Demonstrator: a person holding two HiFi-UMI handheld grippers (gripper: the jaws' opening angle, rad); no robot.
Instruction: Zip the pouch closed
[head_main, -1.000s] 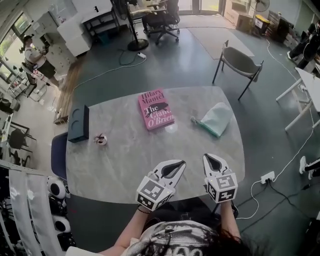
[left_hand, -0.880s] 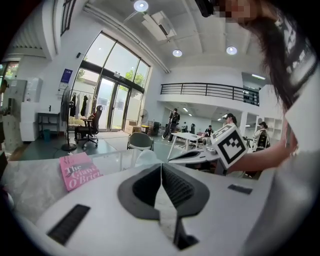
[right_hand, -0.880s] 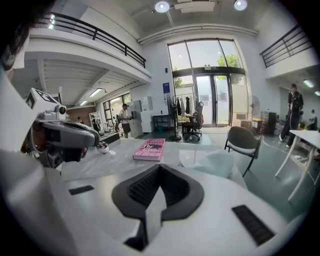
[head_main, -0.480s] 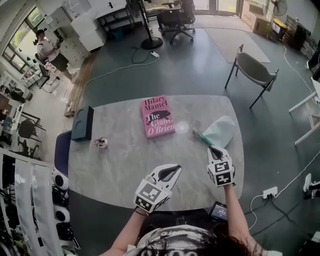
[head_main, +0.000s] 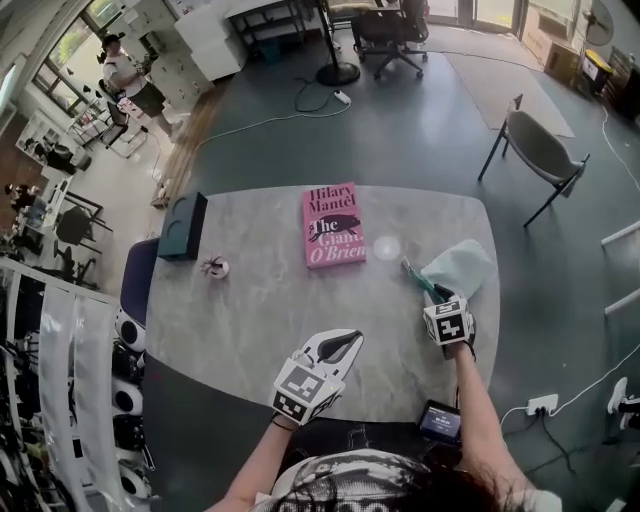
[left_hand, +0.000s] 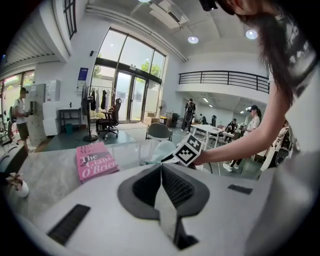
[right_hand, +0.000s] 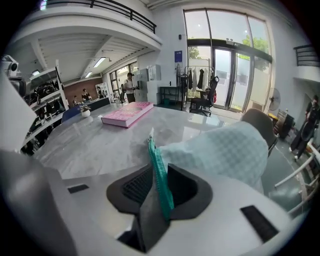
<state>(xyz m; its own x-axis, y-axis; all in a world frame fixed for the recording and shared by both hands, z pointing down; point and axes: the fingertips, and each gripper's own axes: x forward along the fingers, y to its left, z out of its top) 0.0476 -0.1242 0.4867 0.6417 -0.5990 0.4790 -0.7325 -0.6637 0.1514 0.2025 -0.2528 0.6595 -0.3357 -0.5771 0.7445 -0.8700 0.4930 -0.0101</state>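
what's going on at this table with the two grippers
A person at the marble table holds a gripper in each hand. The right gripper is at the pale green pouch, its jaws opening with the pouch's teal zipper edge between them. The left gripper is shut and empty, well short of the pouch.

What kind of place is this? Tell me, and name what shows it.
Probably an open-plan office or lab hall: wheeled office chairs on a grey floor with trailing cables, tall glass doors, and a railed mezzanine overhead.
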